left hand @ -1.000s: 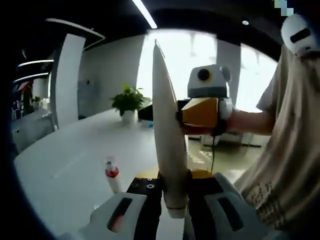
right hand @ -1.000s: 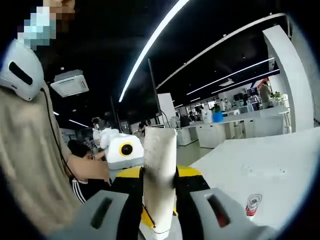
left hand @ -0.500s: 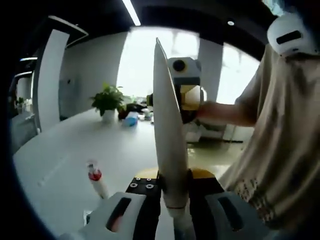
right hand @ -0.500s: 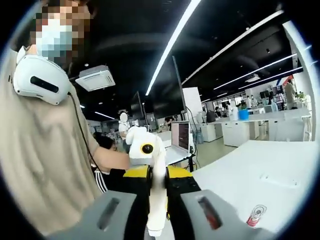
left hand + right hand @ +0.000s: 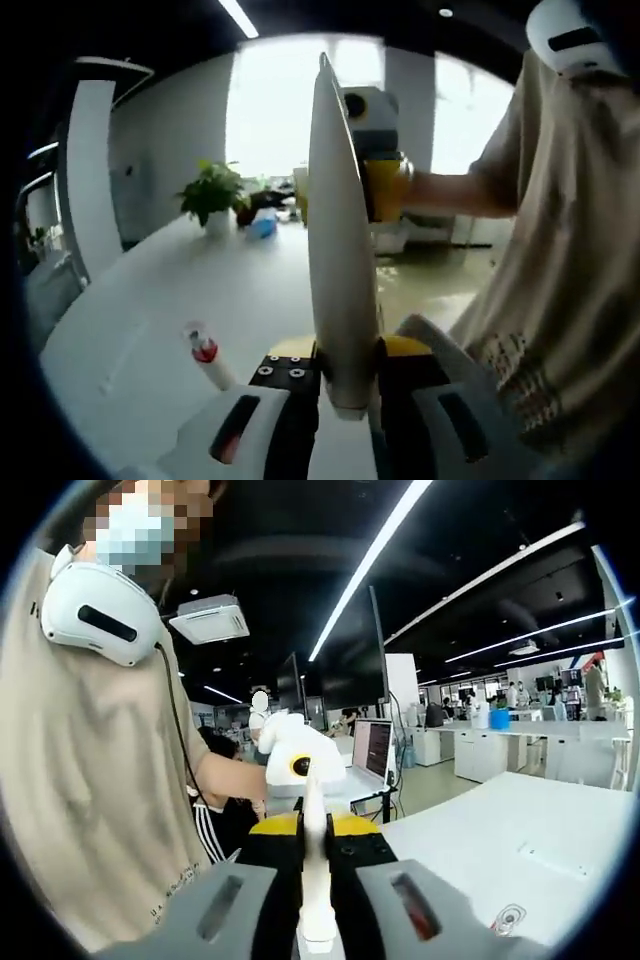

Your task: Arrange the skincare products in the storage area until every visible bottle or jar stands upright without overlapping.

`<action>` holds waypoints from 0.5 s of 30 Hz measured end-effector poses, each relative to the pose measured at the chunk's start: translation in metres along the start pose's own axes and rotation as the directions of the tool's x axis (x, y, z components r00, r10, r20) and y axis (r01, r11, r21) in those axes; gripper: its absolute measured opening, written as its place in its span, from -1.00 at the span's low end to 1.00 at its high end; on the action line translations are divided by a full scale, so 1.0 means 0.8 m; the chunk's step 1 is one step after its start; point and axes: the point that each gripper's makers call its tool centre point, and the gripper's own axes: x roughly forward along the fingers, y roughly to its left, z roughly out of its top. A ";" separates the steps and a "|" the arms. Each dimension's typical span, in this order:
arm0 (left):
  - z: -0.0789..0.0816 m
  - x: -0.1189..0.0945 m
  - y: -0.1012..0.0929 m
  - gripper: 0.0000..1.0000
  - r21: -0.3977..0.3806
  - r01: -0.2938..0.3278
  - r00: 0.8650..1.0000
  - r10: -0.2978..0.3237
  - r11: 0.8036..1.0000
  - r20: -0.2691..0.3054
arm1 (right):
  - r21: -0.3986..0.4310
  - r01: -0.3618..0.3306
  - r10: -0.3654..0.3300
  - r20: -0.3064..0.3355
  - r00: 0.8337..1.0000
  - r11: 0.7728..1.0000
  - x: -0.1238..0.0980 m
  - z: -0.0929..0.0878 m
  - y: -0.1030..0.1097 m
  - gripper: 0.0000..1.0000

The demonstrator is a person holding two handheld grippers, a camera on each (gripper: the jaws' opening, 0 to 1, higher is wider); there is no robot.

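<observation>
White tube [image 5: 340, 250]: pinched upright between the left gripper [image 5: 335, 395] jaws; same tube seen edge-on in the right gripper [image 5: 312, 880] jaws
Red-capped bottle [image 5: 207, 355]: lay on the white table [image 5: 150, 330], left of the left gripper

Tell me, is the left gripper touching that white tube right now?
Touching. In the left gripper view, the white tube rises from between the left gripper jaws, which close against its lower end with no gap visible.

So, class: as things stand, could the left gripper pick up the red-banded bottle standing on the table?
Probably not: the left gripper is shut on a white tube, though the bottle stands unobstructed.
</observation>
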 end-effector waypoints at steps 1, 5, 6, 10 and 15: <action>-0.004 0.001 0.000 -0.62 0.008 -0.001 1.000 0.001 1.000 -0.017 | 0.002 -0.001 0.001 -0.004 1.000 1.000 0.000 -0.003 0.001 -0.86; -0.010 0.002 -0.004 -0.62 0.009 0.016 0.999 -0.016 1.000 -0.035 | 0.009 -0.001 0.001 -0.020 1.000 1.000 0.000 -0.014 0.002 -0.86; -0.011 0.002 -0.004 -0.62 0.005 0.018 0.999 -0.018 1.000 -0.034 | 0.009 0.000 0.001 -0.024 1.000 1.000 0.000 -0.016 0.002 -0.87; -0.009 0.003 -0.003 -0.64 0.005 0.018 0.999 -0.018 1.000 -0.031 | 0.017 0.009 -0.008 -0.023 1.000 1.000 -0.001 -0.026 0.001 -0.87; -0.006 0.004 -0.004 -0.66 0.015 0.027 0.999 -0.027 1.000 -0.028 | 0.025 0.019 -0.018 -0.049 0.999 1.000 -0.002 -0.042 0.000 -0.88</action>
